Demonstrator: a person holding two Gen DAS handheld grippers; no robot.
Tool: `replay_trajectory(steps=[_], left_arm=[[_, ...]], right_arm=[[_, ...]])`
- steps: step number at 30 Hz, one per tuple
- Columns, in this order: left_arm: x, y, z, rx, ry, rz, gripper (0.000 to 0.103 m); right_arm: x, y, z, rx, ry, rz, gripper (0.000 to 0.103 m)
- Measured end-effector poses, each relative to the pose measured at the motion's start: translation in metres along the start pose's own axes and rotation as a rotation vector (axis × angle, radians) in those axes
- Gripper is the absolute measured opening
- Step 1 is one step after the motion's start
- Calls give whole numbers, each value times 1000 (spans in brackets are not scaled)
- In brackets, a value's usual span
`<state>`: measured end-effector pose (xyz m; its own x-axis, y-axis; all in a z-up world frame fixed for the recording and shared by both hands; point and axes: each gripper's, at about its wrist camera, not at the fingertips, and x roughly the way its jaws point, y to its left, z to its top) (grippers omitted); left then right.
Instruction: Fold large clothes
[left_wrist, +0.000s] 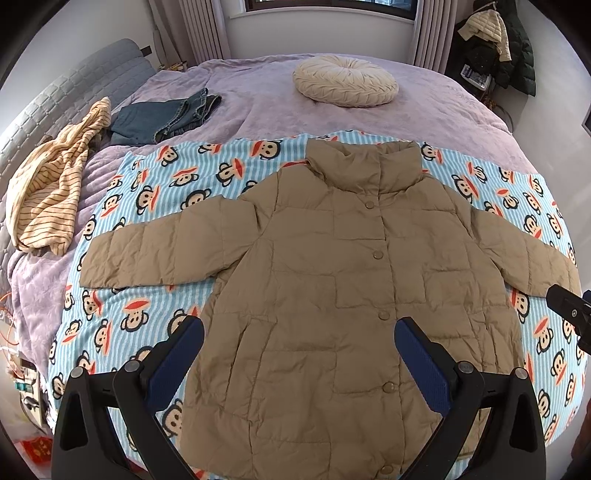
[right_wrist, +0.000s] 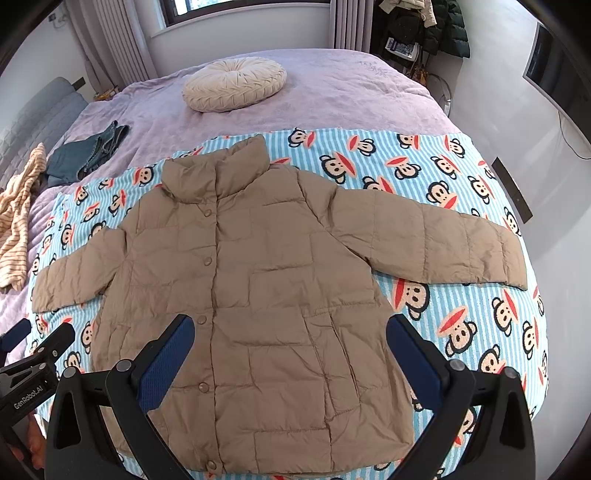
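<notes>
A tan quilted puffer jacket (left_wrist: 325, 280) lies flat, front up and buttoned, on a blue striped monkey-print blanket (left_wrist: 147, 184), sleeves spread to both sides and collar at the far end. It also shows in the right wrist view (right_wrist: 258, 288). My left gripper (left_wrist: 299, 332) is open and empty, held above the jacket's lower half. My right gripper (right_wrist: 290, 332) is open and empty, also above the lower half. The right gripper's edge shows at the right of the left wrist view (left_wrist: 569, 306); the left gripper shows at the lower left of the right wrist view (right_wrist: 33, 362).
The blanket lies on a bed with a purple cover (left_wrist: 258, 96). A round cream cushion (left_wrist: 345, 81) sits at the far end. Folded jeans (left_wrist: 166, 116) and a striped yellow garment (left_wrist: 51, 184) lie at the left. Coats hang at the far right (left_wrist: 495, 40).
</notes>
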<state>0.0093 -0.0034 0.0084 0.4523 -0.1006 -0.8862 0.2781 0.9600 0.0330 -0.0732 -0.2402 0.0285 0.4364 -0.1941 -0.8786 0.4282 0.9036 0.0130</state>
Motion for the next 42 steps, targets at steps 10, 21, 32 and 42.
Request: replay_trajectory(steps=[10, 21, 32, 42], left_arm=[[2, 5, 0, -3, 2, 0, 103], [4, 10, 0, -5, 3, 1, 103], [4, 9, 0, -4, 3, 2, 103], [4, 7, 1, -4, 5, 2, 103]], right_arm=[[1, 1, 1, 2, 3, 1, 103], [3, 3, 2, 1, 5, 1, 103], [2, 4, 3, 3, 7, 1, 103], [3, 5, 4, 1, 9, 2, 103]])
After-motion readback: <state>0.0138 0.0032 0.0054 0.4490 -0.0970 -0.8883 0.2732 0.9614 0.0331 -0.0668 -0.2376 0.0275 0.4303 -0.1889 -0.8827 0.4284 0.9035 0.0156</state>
